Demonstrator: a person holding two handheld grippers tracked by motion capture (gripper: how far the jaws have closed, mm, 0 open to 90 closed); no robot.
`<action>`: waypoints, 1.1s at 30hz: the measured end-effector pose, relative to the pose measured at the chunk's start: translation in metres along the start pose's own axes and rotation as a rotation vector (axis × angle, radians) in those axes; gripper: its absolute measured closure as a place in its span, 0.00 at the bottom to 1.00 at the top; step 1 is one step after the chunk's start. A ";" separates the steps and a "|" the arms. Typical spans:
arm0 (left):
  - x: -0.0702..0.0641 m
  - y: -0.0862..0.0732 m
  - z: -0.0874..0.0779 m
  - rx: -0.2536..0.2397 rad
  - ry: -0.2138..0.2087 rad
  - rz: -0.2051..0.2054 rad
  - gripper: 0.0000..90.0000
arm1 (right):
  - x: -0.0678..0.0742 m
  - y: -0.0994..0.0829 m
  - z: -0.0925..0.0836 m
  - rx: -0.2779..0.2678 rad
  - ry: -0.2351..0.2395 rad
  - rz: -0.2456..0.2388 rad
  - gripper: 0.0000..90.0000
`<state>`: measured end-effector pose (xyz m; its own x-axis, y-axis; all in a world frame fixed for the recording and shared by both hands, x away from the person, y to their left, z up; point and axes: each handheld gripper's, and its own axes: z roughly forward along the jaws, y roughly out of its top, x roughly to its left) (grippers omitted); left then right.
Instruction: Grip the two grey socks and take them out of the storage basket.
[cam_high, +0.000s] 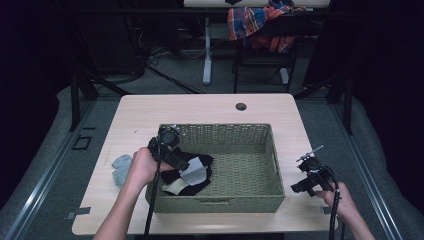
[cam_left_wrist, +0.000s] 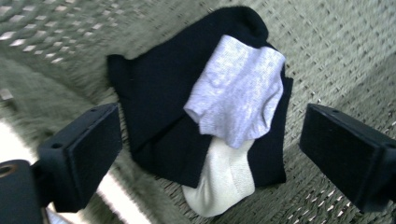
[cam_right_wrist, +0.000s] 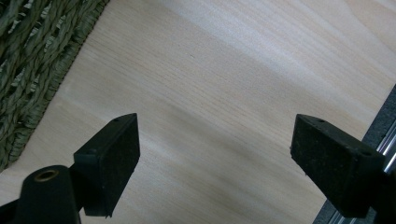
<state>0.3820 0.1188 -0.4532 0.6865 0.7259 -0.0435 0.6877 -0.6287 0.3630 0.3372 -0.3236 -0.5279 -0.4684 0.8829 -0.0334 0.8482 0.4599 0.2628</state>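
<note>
Socks (cam_left_wrist: 219, 126) lie piled in the basket's (cam_high: 235, 131) left end, where the left tool (cam_left_wrist: 210, 140) hangs over them, jaws wide and empty. More socks (cam_high: 121, 167) wait on the bench (cam_high: 200, 107), probably next; the right tool (cam_right_wrist: 215, 158) idles open over bare wood.

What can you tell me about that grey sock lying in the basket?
The grey sock is a short ankle sock of soft, light grey knit, slightly crumpled and lying flat. It rests on top of a black garment, and its lower edge overlaps a white sock that pokes out beneath it. The pile sits on the floor of the green woven basket, toward its left side. The left claw is above it with jaws open on either side, not touching it.
</note>
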 end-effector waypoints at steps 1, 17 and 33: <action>-0.001 0.001 0.002 0.003 -0.004 0.002 0.12 | 0.000 0.000 0.000 0.001 -0.003 -0.001 0.17; -0.013 0.003 0.045 0.168 -0.050 0.067 0.55 | 0.000 -0.001 -0.001 0.002 0.004 -0.002 0.17; -0.012 -0.004 0.025 0.091 -0.035 0.080 0.94 | -0.001 -0.002 -0.001 0.006 0.002 -0.004 0.17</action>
<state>0.3770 0.1056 -0.4777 0.7465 0.6634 -0.0508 0.6481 -0.7078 0.2810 0.3360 -0.3253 -0.5275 -0.4723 0.8809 -0.0322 0.8479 0.4640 0.2566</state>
